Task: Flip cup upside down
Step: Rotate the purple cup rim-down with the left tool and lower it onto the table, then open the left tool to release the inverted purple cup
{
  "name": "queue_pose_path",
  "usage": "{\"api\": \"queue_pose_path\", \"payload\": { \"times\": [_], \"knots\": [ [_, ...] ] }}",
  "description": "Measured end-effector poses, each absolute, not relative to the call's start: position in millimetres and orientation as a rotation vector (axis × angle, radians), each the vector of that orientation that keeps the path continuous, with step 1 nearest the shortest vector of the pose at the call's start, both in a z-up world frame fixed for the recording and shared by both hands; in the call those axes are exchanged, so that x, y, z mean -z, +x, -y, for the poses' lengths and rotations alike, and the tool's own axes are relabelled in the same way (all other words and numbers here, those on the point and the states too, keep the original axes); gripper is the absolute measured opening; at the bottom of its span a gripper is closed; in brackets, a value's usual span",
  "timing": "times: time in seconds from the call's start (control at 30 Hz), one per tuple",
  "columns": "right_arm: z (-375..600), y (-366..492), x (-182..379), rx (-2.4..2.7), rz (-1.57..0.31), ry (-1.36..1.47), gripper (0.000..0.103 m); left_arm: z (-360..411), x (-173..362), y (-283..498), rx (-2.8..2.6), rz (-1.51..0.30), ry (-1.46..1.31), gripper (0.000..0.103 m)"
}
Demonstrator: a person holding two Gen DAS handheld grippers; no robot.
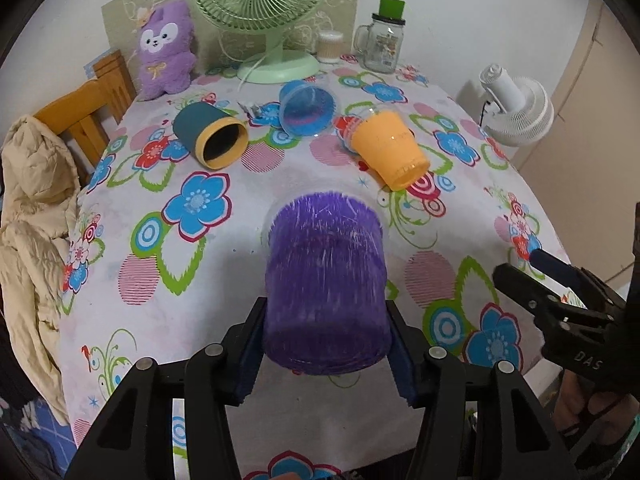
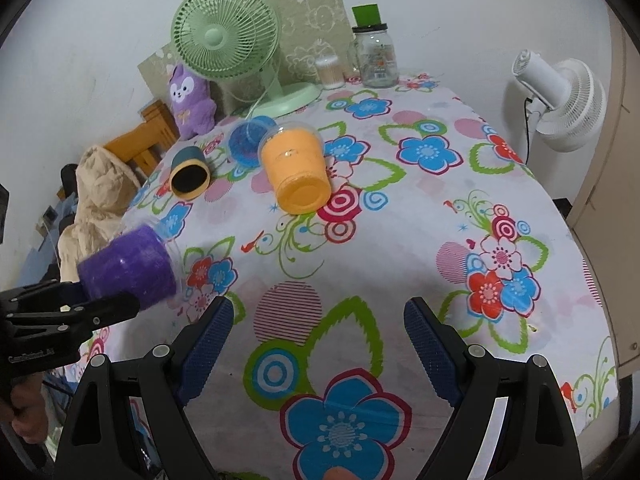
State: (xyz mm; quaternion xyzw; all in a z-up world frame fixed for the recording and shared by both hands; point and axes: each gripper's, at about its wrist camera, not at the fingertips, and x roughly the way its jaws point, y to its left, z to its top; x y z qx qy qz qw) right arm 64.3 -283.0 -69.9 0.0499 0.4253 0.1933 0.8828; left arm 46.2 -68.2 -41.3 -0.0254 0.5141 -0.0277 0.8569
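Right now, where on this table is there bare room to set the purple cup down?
The near half of the tablecloth, in front of the orange cup and under the open right gripper, is free. The far end is crowded: teal cup, blue cup, green fan, jar.

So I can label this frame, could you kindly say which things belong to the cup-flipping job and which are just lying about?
Job:
purple cup, held in left gripper
right gripper, open

Lying about:
orange cup
blue cup
teal cup
green fan
plush toy
glass jar
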Motion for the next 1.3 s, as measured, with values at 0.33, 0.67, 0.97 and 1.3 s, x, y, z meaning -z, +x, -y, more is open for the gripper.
{"api": "queue_pose_path", "payload": {
  "times": [0.33,0.67,0.97,1.3],
  "knots": [
    [275,65,74,-0.416,-0.903,0.074,0.089,69,44,45,0.057,-1.101,-0.05,0.056],
    [269,64,75,-0.421,-0.911,0.051,0.089,68,46,42,0.06,-1.113,-0.051,0.06],
    [258,60,70,-0.426,-0.902,0.016,0.089,61,45,35,0.051,-1.113,-0.07,0.074],
    [245,59,53,-0.395,-0.869,-0.044,0.089,43,36,24,0.038,-1.066,-0.125,0.084]
  ]
}}
